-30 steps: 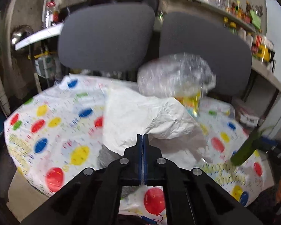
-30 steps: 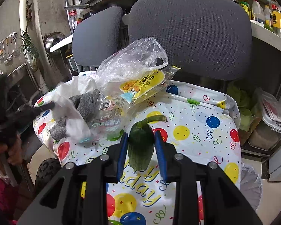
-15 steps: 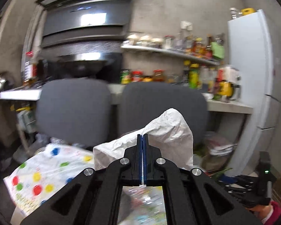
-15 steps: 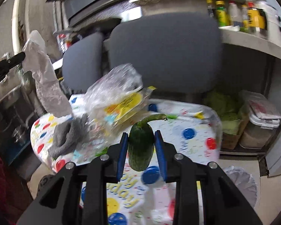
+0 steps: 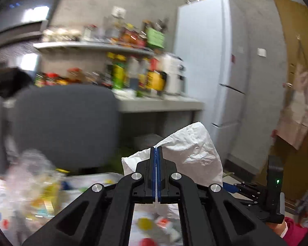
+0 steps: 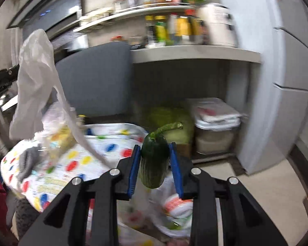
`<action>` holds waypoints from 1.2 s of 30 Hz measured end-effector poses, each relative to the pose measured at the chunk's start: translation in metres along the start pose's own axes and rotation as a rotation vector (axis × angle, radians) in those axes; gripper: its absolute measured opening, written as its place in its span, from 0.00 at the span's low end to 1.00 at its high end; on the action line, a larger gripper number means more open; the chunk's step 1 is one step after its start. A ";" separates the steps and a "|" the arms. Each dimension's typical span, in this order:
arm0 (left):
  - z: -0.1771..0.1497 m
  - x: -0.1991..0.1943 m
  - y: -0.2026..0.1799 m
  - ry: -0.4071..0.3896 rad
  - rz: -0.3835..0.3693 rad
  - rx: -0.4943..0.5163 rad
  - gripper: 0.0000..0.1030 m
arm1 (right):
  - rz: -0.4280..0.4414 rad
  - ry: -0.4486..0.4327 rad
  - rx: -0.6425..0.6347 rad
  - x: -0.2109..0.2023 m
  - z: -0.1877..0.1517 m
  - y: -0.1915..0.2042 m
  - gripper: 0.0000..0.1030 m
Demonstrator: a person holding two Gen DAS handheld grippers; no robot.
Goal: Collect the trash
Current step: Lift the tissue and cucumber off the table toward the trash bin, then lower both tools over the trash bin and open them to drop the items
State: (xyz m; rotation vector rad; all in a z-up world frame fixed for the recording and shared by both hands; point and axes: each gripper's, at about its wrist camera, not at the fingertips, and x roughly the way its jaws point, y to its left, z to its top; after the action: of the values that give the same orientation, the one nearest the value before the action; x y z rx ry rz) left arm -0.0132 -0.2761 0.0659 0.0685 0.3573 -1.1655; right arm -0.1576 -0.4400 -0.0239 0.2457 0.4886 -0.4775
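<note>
From the left wrist view, the left gripper (image 5: 156, 150) is seen with its jaws clenched on a crumpled white plastic bag (image 5: 192, 151), which is held up in front of a grey chair (image 5: 65, 123). The bench (image 5: 88, 182) below is blurred; its litter cannot be made out. The right gripper (image 5: 229, 186) is partly cut off behind the bag.

From the right wrist view, a dark green cucumber (image 6: 155, 162) is gripped upright between the right gripper's (image 6: 155, 157) jaws. The white plastic bag (image 6: 36, 78) is seen hanging at left above the spotted bench (image 6: 76, 164), its grip point cropped at the edge.
</note>
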 end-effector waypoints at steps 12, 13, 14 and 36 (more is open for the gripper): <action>-0.078 0.137 -0.043 0.261 -0.044 0.013 0.00 | -0.091 0.157 0.109 0.035 -0.060 -0.073 0.28; -0.083 0.145 -0.045 0.275 -0.039 0.014 0.00 | -0.090 0.164 0.112 0.039 -0.062 -0.077 0.28; -0.086 0.153 -0.046 0.288 -0.041 0.013 0.00 | -0.088 0.176 0.116 0.046 -0.065 -0.079 0.28; -0.096 0.163 -0.003 0.360 0.077 -0.036 0.38 | -0.076 0.189 0.131 0.078 -0.054 -0.081 0.35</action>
State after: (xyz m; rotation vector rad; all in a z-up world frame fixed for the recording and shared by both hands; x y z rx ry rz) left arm 0.0169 -0.3992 -0.0745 0.2608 0.6878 -1.0693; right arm -0.1578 -0.5219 -0.1186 0.4015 0.6535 -0.5637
